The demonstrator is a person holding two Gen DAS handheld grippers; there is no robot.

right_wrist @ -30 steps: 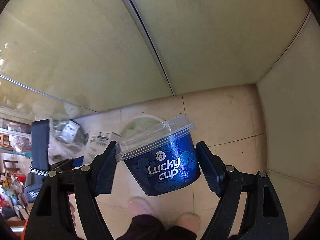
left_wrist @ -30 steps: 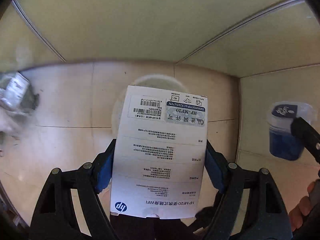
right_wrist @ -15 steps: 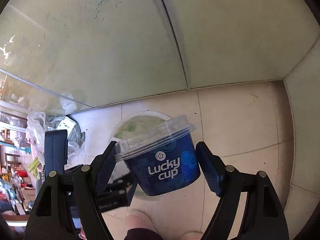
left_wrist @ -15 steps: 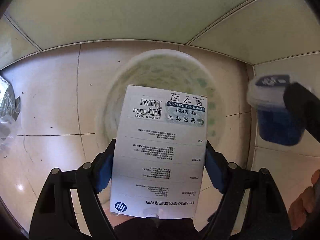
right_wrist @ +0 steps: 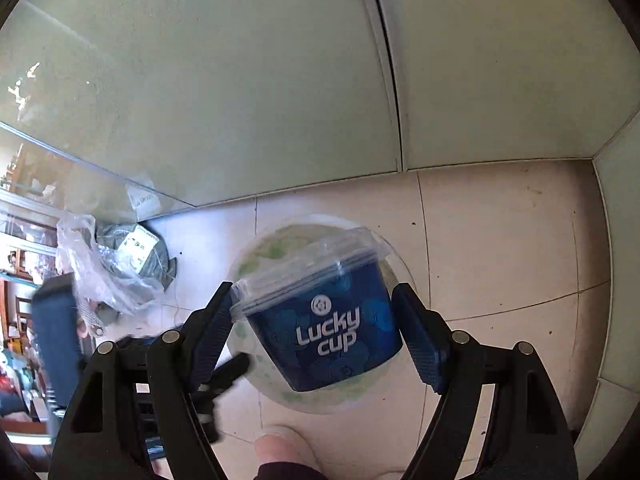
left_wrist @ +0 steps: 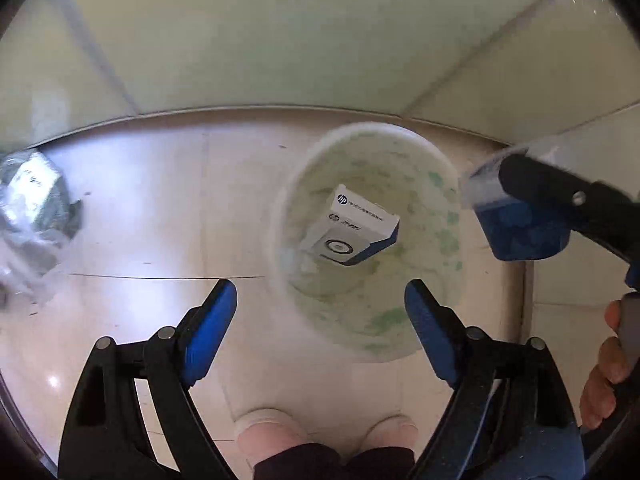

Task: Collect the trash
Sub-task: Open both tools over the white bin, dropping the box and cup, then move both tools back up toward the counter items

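Floor tiles (left_wrist: pixel 152 208), pale and glossy, fill the lower half of both wrist views and meet a pale green wall (left_wrist: pixel 280 40) across the upper half; a round white bin (left_wrist: pixel 400 344) with green blotches inside stands on the tiles at centre right of the left wrist view, and shows in the right wrist view behind the cup; a crumpled clear plastic bag (right_wrist: pixel 108 268) with grey contents and a white label lies on the tiles at middle left of the right wrist view, well apart from the bin; the left gripper (left_wrist: pixel 320 300) sits at the bottom of its frame with its blue-padded jaws spread wide and nothing between them, its left finger over bare tile and its right finger over the bin's near rim; a white HP box (left_wrist: pixel 352 228) with a blue edge lies tilted inside the bin, above and ahead of the released fingers; the right gripper (right_wrist: pixel 316 320) is clamped on a blue Lucky cup (right_wrist: pixel 324 332) with a clear lid, tilted to the left and held directly over the bin's mouth; in the left wrist view the cup appears blurred at the right edge, just beside the bin's rim; pale shoe tips (left_wrist: pixel 272 436) show at the bottom centre of the left wrist view.
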